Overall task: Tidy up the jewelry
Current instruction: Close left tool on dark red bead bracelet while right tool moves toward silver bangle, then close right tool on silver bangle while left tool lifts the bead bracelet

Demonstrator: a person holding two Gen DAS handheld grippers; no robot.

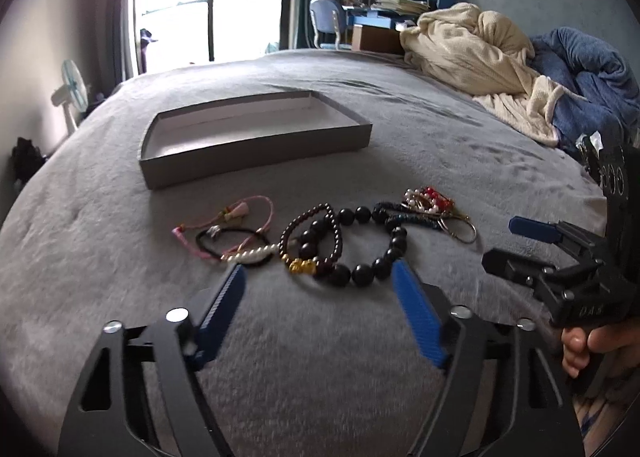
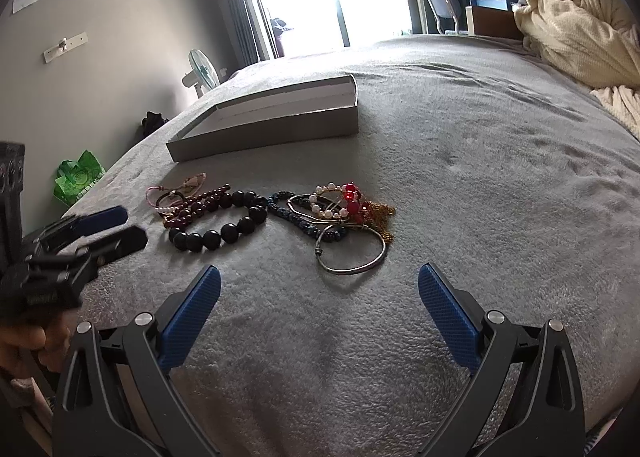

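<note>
The jewelry lies in a loose row across the grey bed [image 1: 400,129], just ahead of both grippers, with the open box [image 1: 256,145] beyond it; the left gripper [image 1: 320,277] is nearer, its fingers spread partway and holding nothing, tips at the black bead bracelet [image 1: 360,253] (long axis crosswise to the fingers). The right gripper [image 2: 320,277] stands wide apart and unloaded, short of the metal bangle [image 2: 352,253]

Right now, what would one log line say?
left gripper: open, nearing black bead bracelet | right gripper: open, empty | gray box: empty
</note>
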